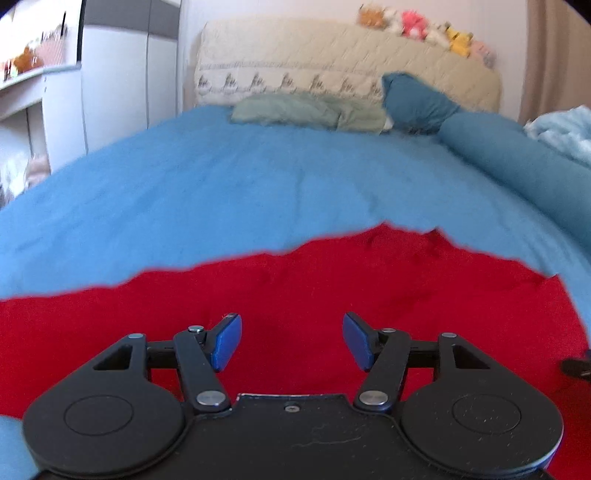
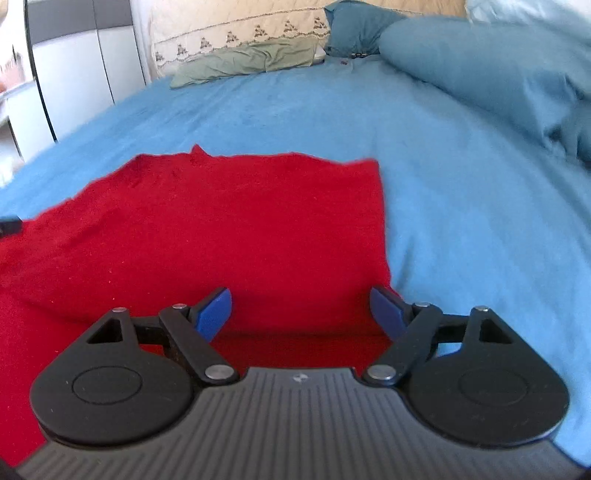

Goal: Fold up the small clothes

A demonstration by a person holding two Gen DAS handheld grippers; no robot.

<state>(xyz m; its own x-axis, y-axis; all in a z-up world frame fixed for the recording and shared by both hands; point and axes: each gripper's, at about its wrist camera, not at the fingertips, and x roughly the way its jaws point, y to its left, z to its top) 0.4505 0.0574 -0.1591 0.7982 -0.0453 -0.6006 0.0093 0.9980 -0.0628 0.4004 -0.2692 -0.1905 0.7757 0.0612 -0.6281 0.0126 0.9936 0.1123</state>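
Observation:
A red garment (image 1: 332,280) lies spread flat on the blue bed cover (image 1: 221,177); it also shows in the right wrist view (image 2: 229,229), where its right edge runs straight down. My left gripper (image 1: 291,332) is open and empty, over the garment's near left part. My right gripper (image 2: 301,306) is open and empty, over the garment's near right corner, its right finger at the cloth's edge. A dark bit of the right gripper (image 1: 576,365) shows at the left wrist view's right edge.
At the head of the bed lie a green pillow (image 1: 295,109), a teal pillow (image 1: 417,99) and a rolled teal duvet (image 1: 517,162). Plush toys (image 1: 417,26) sit on the cream headboard (image 1: 332,62). White cabinets (image 1: 118,85) stand to the left.

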